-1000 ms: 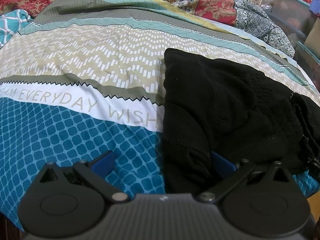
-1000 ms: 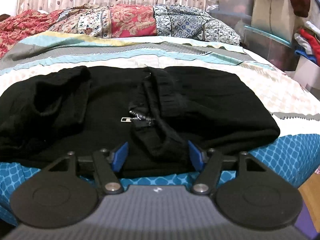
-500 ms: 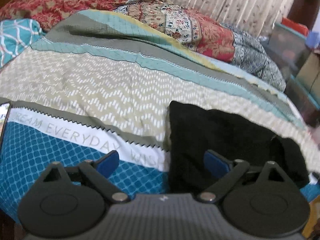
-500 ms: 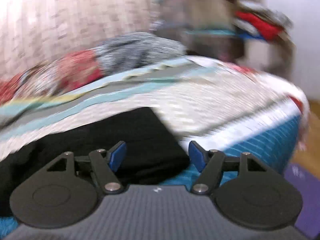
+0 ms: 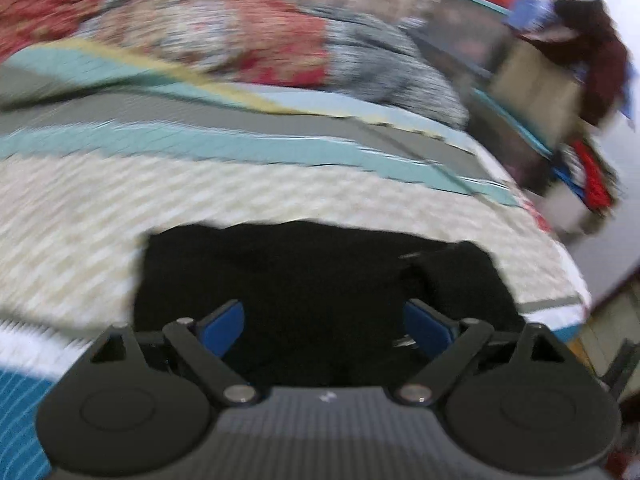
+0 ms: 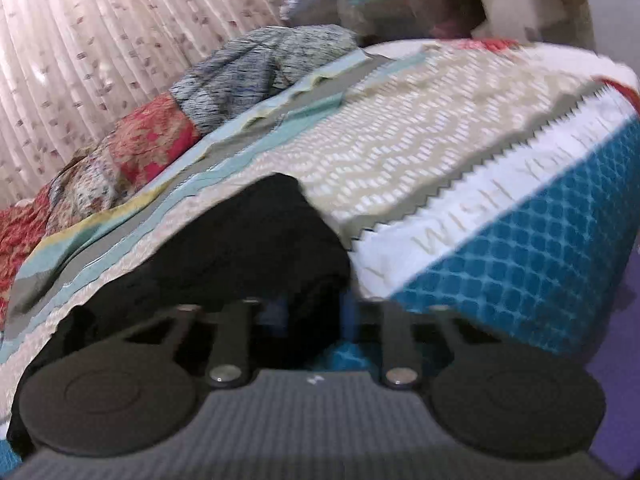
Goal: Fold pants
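The black pants (image 5: 312,280) lie in a folded heap on the patterned bedspread (image 5: 80,208). In the left wrist view my left gripper (image 5: 324,326) is open, its blue pads wide apart just above the near edge of the pants, with nothing between them. In the right wrist view the pants (image 6: 240,248) fill the lower left. My right gripper (image 6: 310,312) has its fingers drawn close together around the right end of the pants, with black cloth between the blue pads. Both views are blurred by motion.
Patchwork pillows (image 5: 248,44) lie at the head of the bed before a curtain (image 6: 100,40). Stacked storage boxes and clothes (image 5: 560,92) stand to the right of the bed. The bed's right edge (image 6: 580,240) drops toward the floor.
My left gripper has swung right from the pants' left edge to face their middle. My right gripper has swung to the pants' right end and closed from open onto the cloth.
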### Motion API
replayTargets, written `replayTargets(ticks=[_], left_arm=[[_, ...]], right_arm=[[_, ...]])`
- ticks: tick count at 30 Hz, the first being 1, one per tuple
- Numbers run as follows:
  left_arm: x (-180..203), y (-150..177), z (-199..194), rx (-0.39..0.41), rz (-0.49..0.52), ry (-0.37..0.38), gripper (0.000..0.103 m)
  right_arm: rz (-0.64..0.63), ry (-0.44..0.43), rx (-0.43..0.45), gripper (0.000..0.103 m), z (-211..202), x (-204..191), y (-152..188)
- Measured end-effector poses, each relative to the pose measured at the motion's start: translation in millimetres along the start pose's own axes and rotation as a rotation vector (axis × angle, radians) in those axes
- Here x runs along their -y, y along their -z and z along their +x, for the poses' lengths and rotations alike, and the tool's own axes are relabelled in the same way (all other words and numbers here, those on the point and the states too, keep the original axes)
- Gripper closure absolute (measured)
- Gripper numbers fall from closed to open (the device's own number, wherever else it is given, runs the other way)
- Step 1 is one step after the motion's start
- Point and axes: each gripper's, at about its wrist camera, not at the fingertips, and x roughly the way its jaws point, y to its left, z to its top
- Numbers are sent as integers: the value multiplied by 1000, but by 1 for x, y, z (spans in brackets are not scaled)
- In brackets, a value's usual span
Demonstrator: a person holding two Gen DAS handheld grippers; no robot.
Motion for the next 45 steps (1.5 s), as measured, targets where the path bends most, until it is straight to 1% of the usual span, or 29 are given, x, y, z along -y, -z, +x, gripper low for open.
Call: replayTargets(ticks=[2, 4, 7, 9, 12, 13, 14, 15, 16, 17, 18, 19, 20, 21, 23, 24, 25, 26, 27, 28, 31, 34, 36, 38, 41, 42, 43, 44, 45], left_arm=[[29, -18, 17, -29, 50, 54, 7], [62, -29, 36, -58, 104, 96, 2], [109, -39, 63, -104, 189, 114, 0], [138, -39, 79, -128, 262, 108, 0], [177, -33, 100, -134, 392, 63, 0], [184, -30, 106, -131, 427, 34, 9], [189, -28, 113, -130, 453, -2, 21], [192, -27, 121, -143, 467, -31, 66], [189, -26, 127, -175, 462, -41, 89], [183, -26, 127, -177, 436, -44, 90], [176, -26, 121, -152, 409, -31, 90], [170, -27, 114, -136, 398, -23, 90], [162, -27, 106, -127, 383, -17, 90], [156, -32, 104, -125, 363, -8, 90], [137, -39, 89, -120, 299, 34, 90], [127, -42, 81, -117, 265, 50, 90], [117, -46, 74, -112, 233, 59, 90], [106, -51, 68, -111, 203, 67, 90], [98, -55, 64, -114, 177, 74, 90], [85, -57, 57, -112, 145, 78, 90], [51, -63, 34, -79, 76, 81, 90], [11, -65, 12, -52, -13, 97, 90], [-16, -63, -2, -35, -59, 94, 90], [-43, -56, -12, -23, -93, 66, 90], [-84, -37, -14, -39, -177, 18, 88], [-92, -31, -9, -45, -182, -8, 83], [-101, -22, -2, -55, -182, -58, 68], [-107, -14, 7, -77, -186, -120, 58], [-115, -4, 19, -114, -185, -203, 50]], right_arm=[[-71, -34, 32, 86, -10, -19, 0], [-156, -89, 62, 87, -22, -43, 2], [-291, -131, 91, 87, -32, -77, 9], [-367, -142, 101, 87, -36, -93, 17], [-447, -155, 115, 87, -40, -106, 25], [-459, -165, 118, 87, -42, -108, 26], [-468, -178, 121, 87, -46, -111, 28], [-476, -192, 123, 87, -48, -113, 28], [-484, -206, 129, 86, -52, -115, 29], [-493, -217, 137, 86, -55, -116, 30], [-500, -220, 143, 80, -58, -117, 31], [-501, -225, 152, 70, -60, -116, 32], [-497, -234, 164, 57, -62, -114, 33], [-498, -233, 166, 31, -61, -112, 36], [-517, -212, 145, 31, -53, -111, 42], [-530, -207, 112, 36, -45, -112, 44], [-536, -203, 79, 59, -39, -113, 47], [-530, -200, 43, 74, -33, -116, 48], [-521, -195, 27, 90, -30, -118, 46], [-513, -207, 26, 90, -32, -122, 43], [-515, -274, 65, 90, -46, -139, 37], [-541, -351, 87, 90, -62, -165, 36], [-583, -388, 73, 90, -65, -182, 44], [-650, -419, 58, 90, -63, -201, 55], [-756, -438, 11, 89, -57, -225, 76], [-792, -437, -14, 84, -52, -231, 82], [-830, -429, -51, 74, -47, -238, 91], [-874, -412, -104, 65, -38, -243, 100], [-912, -396, -151, 55, -33, -247, 111]])
